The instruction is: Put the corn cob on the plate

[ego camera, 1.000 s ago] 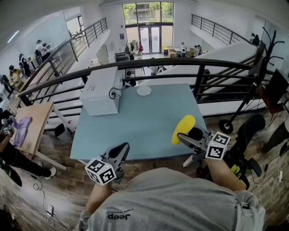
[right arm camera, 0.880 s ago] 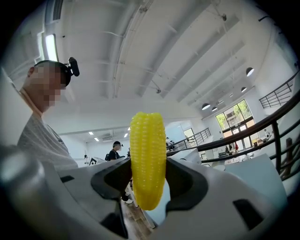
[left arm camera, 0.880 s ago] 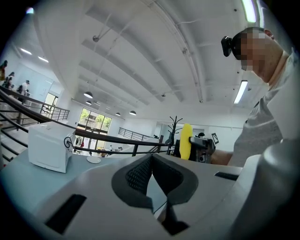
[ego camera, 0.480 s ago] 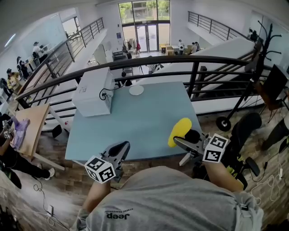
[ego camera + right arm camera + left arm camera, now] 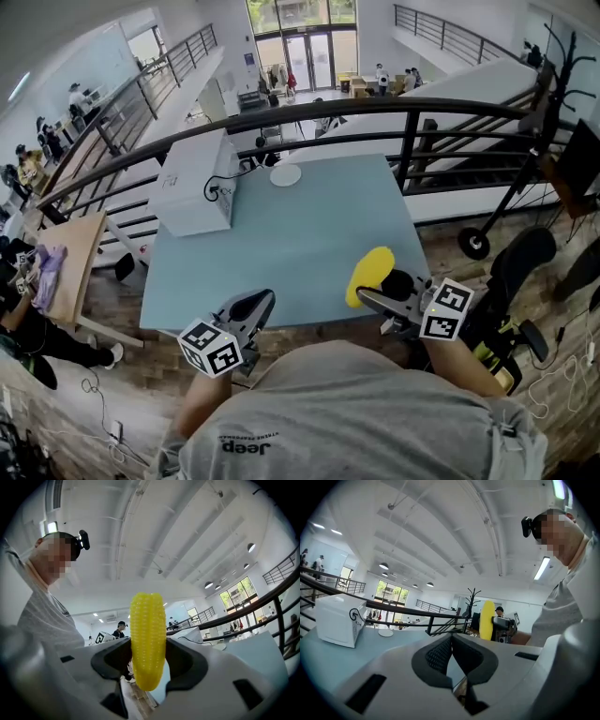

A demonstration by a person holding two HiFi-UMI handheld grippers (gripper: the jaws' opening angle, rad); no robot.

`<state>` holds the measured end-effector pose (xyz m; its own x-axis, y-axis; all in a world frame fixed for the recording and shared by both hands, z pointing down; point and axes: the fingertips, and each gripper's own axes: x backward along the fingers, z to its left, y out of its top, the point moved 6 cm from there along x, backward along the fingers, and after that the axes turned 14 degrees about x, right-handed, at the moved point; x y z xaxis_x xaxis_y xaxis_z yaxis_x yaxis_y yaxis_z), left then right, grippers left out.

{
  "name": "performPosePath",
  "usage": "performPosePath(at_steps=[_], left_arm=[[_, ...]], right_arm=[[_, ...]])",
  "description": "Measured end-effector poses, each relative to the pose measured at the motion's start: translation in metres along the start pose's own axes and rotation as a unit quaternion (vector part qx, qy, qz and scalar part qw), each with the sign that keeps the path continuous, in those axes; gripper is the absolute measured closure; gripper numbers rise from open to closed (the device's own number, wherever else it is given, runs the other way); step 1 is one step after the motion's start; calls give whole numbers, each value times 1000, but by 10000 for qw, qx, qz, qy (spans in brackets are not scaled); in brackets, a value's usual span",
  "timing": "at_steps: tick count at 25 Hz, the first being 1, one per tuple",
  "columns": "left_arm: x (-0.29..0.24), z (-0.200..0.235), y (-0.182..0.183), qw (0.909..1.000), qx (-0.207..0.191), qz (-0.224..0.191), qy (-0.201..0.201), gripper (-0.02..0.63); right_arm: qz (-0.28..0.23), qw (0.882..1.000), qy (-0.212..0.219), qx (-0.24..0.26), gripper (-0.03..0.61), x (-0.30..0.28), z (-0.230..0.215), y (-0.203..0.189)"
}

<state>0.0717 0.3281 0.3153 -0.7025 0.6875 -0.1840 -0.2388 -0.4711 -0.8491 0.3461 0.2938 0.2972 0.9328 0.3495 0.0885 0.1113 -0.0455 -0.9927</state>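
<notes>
My right gripper (image 5: 386,284) is shut on a yellow corn cob (image 5: 369,273), held over the near right edge of the blue table (image 5: 291,244). In the right gripper view the corn cob (image 5: 147,639) stands upright, clamped between the two dark jaws. A small white plate (image 5: 285,174) lies at the table's far edge, seen also as the plate (image 5: 385,632) in the left gripper view. My left gripper (image 5: 251,307) hangs near the table's front left edge, its jaws closed together with nothing between them. From there the corn cob (image 5: 487,619) shows to the right.
A white box-shaped appliance (image 5: 194,183) with a black cable sits at the table's far left. A black railing (image 5: 375,117) runs behind the table. A wooden table (image 5: 66,267) stands at the left, a black chair (image 5: 511,272) at the right.
Both grippers have shifted slightly toward the table's near edge. The corn stays clamped in the right gripper. The head view has moved, so the table sits a little differently in the frame.
</notes>
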Motion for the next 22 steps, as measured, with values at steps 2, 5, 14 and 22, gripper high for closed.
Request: performPosePath(at_steps=[2, 5, 14, 22], left_arm=[[1, 13, 3, 10000, 64, -33, -5, 595], [7, 39, 10, 9998, 148, -91, -50, 594], [29, 171, 77, 9993, 180, -113, -308, 595], [43, 292, 139, 9989, 36, -35, -457, 595]], right_arm=[[50, 10000, -29, -15, 345, -12, -6, -4], [104, 9999, -89, -41, 345, -37, -16, -7], [91, 9990, -434, -102, 345, -168, -51, -5], [306, 9977, -611, -16, 345, -300, -95, -2]])
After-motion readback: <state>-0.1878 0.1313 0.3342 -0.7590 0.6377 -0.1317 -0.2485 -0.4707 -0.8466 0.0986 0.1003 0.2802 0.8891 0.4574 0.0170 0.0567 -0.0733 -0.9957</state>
